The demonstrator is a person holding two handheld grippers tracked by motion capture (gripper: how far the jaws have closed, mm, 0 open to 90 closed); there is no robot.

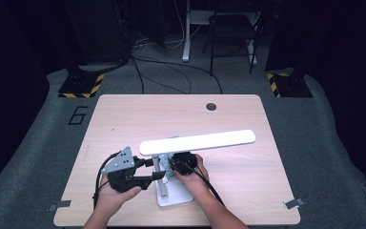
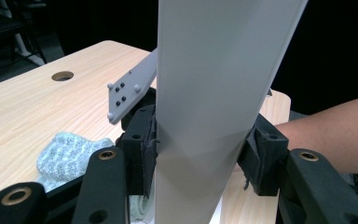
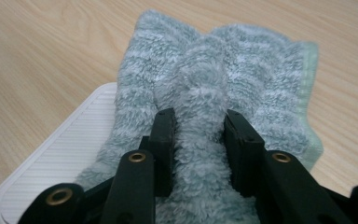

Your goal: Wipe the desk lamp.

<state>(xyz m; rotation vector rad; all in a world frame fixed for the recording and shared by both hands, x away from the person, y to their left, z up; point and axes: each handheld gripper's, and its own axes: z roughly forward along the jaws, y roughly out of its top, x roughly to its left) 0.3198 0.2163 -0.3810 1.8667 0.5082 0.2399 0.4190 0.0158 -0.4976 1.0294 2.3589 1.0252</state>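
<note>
A white desk lamp stands near the table's front edge, its long bar head [image 1: 198, 141] lying across above its flat base [image 1: 174, 195]. My left gripper [image 1: 153, 169] is shut on the lamp's upright arm [image 1: 157, 164]. In the left gripper view both pads press the flat white arm [image 2: 205, 93] from either side, with the left gripper [image 2: 205, 154] low on it. My right gripper [image 1: 172, 168] sits just right of the arm, shut on a pale green towel [image 1: 167, 175]. In the right gripper view the right gripper [image 3: 199, 135] pinches a raised fold of the towel [image 3: 205, 84], which lies partly on the ribbed base [image 3: 60, 158].
The wooden table [image 1: 124, 119] has a round cable hole [image 1: 211, 106] at the back. The other gripper's grey plate [image 2: 128, 91] and a forearm [image 2: 326, 135] show behind the lamp arm. Chairs and cables stand on the floor beyond the table.
</note>
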